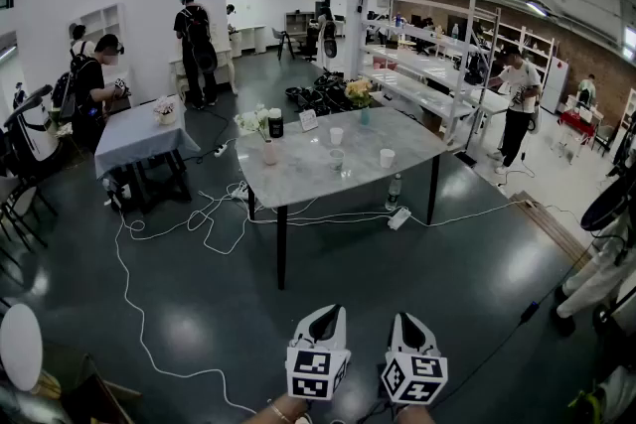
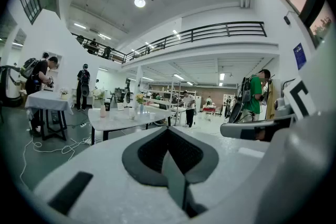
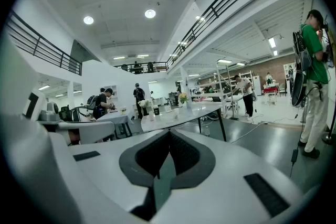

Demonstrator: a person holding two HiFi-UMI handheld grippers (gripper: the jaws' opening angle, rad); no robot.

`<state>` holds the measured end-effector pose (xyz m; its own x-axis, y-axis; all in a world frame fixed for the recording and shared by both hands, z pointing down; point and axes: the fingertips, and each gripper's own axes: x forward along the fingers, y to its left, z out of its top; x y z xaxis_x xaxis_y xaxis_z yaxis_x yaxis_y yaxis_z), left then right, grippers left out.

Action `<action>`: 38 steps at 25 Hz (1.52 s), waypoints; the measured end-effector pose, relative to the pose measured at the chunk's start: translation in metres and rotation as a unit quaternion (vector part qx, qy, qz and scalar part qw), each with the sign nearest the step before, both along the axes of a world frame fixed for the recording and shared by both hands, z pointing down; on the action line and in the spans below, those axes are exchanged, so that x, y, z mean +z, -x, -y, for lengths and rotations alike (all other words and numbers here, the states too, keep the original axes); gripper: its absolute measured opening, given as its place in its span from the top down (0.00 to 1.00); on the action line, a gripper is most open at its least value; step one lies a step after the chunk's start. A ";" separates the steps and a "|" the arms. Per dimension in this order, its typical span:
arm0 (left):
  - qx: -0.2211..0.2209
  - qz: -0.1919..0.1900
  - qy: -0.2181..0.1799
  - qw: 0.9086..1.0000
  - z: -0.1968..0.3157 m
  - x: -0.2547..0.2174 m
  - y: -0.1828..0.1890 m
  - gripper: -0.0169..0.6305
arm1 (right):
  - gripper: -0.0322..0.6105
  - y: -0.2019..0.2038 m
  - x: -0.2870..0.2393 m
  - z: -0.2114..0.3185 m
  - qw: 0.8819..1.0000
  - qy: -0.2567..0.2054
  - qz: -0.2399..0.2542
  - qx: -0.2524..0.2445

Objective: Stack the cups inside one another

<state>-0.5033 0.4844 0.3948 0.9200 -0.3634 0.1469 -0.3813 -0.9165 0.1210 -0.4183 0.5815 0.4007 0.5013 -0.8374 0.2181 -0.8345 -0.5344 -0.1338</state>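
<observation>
Far ahead, three white cups stand apart on a marble-topped table (image 1: pixel 298 176): one at the back (image 1: pixel 336 135), one in the middle (image 1: pixel 337 157) and one to the right (image 1: pixel 387 157). Both grippers hang low at the bottom of the head view, well short of the table. My left gripper (image 1: pixel 324 314) is shut, its pads meeting with nothing between them (image 2: pixel 168 129). My right gripper (image 1: pixel 408 321) is shut and empty as well (image 3: pixel 169 132). Both gripper views look level toward the distant table (image 2: pixel 119 118) (image 3: pixel 181 114); the cups are too small there to make out.
White cables (image 1: pixel 189 218) trail over the dark floor between me and the table. A bottle (image 1: pixel 395 192) and a power strip (image 1: pixel 399 218) lie under it. A vase (image 1: pixel 269 152), a dark can (image 1: pixel 275 122) and flowers (image 1: pixel 358 92) share the tabletop. A cloth-covered table (image 1: pixel 139 136) stands left; people stand around.
</observation>
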 end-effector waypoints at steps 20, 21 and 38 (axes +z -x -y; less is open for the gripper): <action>0.015 0.008 0.008 1.000 0.045 0.012 -0.010 0.98 | 0.94 -0.012 0.008 0.047 1.000 -0.002 0.012 0.011; 0.015 0.008 0.008 1.000 0.052 0.012 -0.008 0.98 | 0.94 -0.012 0.008 0.053 1.000 -0.002 0.012 0.013; -0.003 0.040 0.020 0.999 0.134 0.045 -0.047 0.98 | 0.94 -0.065 0.049 0.124 0.998 0.007 0.062 0.012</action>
<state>-0.4559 0.3506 0.4395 0.9024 -0.3620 0.2336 -0.3974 -0.9088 0.1270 -0.3528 0.4572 0.4501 0.4889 -0.8223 0.2911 -0.7991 -0.5561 -0.2287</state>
